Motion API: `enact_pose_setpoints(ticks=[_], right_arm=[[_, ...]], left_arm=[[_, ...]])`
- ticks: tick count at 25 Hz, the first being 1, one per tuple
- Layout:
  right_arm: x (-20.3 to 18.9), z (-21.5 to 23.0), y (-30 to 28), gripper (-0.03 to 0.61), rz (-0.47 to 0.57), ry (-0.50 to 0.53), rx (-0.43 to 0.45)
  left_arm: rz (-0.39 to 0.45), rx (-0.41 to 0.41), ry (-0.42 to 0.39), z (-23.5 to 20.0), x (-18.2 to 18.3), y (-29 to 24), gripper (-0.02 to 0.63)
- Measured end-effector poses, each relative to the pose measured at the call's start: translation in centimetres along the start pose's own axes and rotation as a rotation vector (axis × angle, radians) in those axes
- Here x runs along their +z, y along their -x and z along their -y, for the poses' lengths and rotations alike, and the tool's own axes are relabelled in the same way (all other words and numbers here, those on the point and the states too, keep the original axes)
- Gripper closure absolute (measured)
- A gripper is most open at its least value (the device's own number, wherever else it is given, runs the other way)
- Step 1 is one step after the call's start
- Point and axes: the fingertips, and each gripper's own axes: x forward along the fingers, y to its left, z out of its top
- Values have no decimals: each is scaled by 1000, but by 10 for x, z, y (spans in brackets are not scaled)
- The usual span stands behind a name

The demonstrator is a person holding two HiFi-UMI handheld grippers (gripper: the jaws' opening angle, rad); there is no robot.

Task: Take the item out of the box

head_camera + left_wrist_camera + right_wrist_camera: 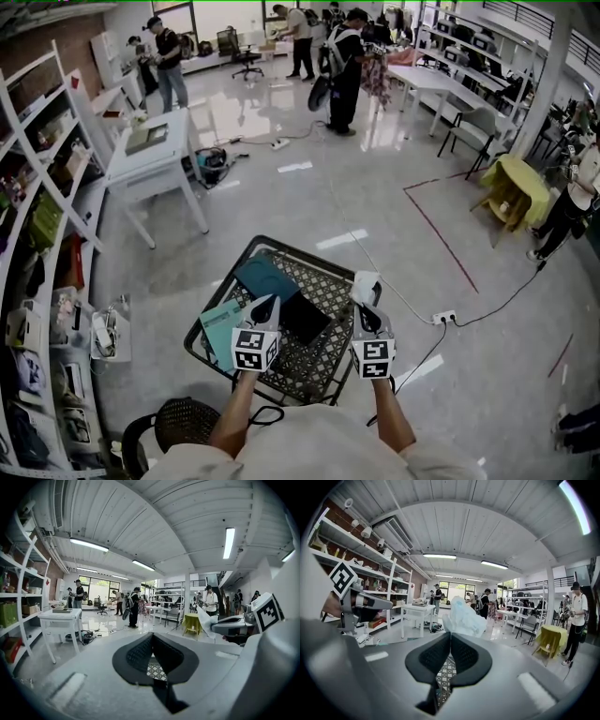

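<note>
Right gripper (pixel 365 306) clamps the white packet (pixel 366 285) above the lower-centre mesh box (pixel 309 255), left gripper (pixel 269 302) closed empty; next, carry it clear.

Dressed in a pale short-sleeved shirt (pixel 309 452); fitted with grey left gripper (pixel 268 302) and right gripper (pixel 364 307), black-and-white marker cubes (pixel 255 349), black textured pads (pixel 138 653).

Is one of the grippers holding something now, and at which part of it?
The right gripper pinches a crumpled white packet by its lower edge. The left gripper is shut and holds nothing.
</note>
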Motion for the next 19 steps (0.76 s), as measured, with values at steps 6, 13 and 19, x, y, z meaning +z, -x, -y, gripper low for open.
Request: enact_pose_setpoints(ticks=[6,13,19], right_arm=[[1,3,4,574,-3,5,-10],[-10,1,3,574,-7,-5,1],[-7,-3,2,574,-9,0,14]], left_arm=[[8,3,-2,4,2,1,607],[5,8,-1,3,-1,2,607],[-1,12,3,2,-1,4,607]])
